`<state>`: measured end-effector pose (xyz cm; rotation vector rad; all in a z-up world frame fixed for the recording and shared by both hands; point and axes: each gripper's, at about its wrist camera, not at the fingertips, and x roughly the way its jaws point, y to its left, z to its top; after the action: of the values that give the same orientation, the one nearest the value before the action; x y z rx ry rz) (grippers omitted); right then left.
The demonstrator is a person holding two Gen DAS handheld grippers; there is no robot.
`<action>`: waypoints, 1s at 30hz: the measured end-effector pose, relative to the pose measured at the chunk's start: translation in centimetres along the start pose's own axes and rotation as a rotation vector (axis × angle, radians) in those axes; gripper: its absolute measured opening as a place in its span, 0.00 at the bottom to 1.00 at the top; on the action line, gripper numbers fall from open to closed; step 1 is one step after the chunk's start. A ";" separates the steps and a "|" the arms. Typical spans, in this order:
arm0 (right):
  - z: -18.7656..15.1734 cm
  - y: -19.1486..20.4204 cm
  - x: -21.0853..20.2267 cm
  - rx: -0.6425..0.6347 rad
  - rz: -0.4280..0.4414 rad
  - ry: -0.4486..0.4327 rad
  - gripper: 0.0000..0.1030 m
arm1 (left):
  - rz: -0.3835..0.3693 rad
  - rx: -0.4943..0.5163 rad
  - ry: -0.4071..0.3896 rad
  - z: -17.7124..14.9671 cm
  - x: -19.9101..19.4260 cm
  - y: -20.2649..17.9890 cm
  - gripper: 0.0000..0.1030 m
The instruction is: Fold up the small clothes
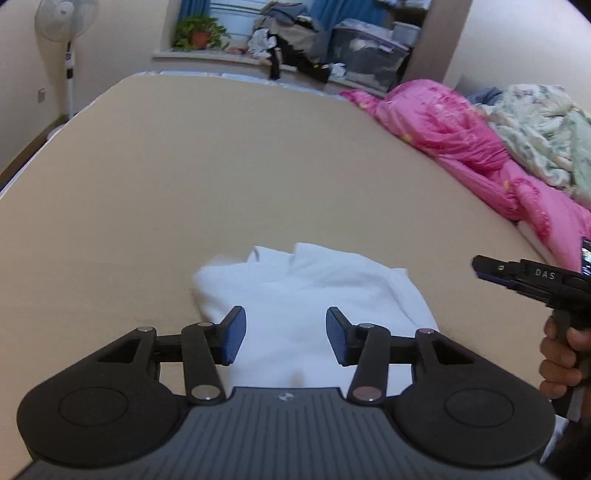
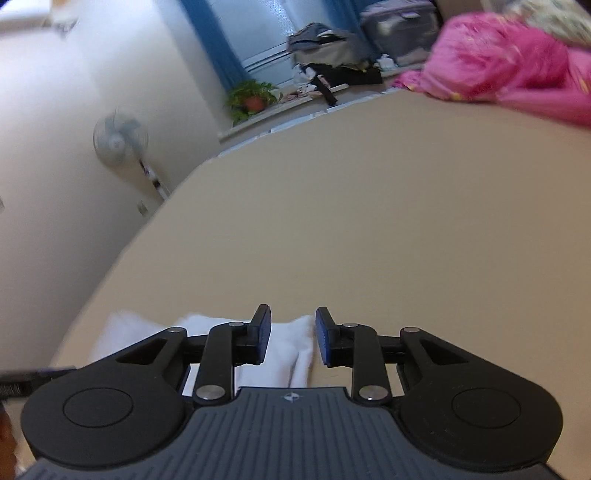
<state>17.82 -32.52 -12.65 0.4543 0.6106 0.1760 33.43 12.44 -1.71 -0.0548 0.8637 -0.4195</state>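
A small white garment lies folded in a loose bundle on the tan bed sheet. My left gripper hovers above its near part, jaws apart, with nothing between the blue pads. At the right edge of the left wrist view a hand holds my right gripper. In the right wrist view my right gripper stands over the garment's right edge. Its jaws show a narrow gap and the cloth lies below them, not pinched.
A pink quilt and a pale floral blanket are heaped along the bed's right side. Behind the bed a windowsill holds a potted plant, piled clothes and a storage box. A white fan stands at the left wall.
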 end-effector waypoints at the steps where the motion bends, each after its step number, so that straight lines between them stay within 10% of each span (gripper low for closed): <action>1: -0.1 0.0 -0.4 0.015 0.039 0.011 0.28 | -0.017 0.002 0.001 -0.3 -0.5 -0.2 0.51; 6: -2.8 1.5 0.8 -0.148 0.122 0.244 0.29 | -0.004 0.059 0.188 -3.2 2.4 -1.5 0.51; 9: -5.7 1.9 2.6 -0.289 -0.017 0.398 0.42 | 0.097 0.135 0.254 -5.4 3.5 -2.8 0.51; 14: -5.2 2.4 -1.1 -0.233 0.063 0.281 0.41 | 0.035 0.009 0.185 -6.6 -0.8 -2.8 0.62; 18: -9.7 3.0 0.2 -0.464 -0.100 0.455 0.51 | 0.227 0.033 0.309 -9.6 1.2 -3.4 0.75; 22: -7.8 4.2 -4.0 -0.327 -0.099 0.296 0.59 | 0.189 0.025 0.122 -9.5 -5.6 -5.9 0.88; 25: -8.2 5.9 -9.2 -0.298 -0.102 0.151 0.88 | 0.285 0.065 -0.041 -10.7 -10.7 -8.5 0.94; 30: -12.0 8.5 -15.2 -0.340 -0.117 0.058 0.93 | 0.273 -0.046 -0.077 -13.5 -15.8 -10.7 0.94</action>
<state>-1.71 -25.12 -9.62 0.0846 0.6477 0.1779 10.71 10.22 3.25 0.0050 0.7913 -0.1405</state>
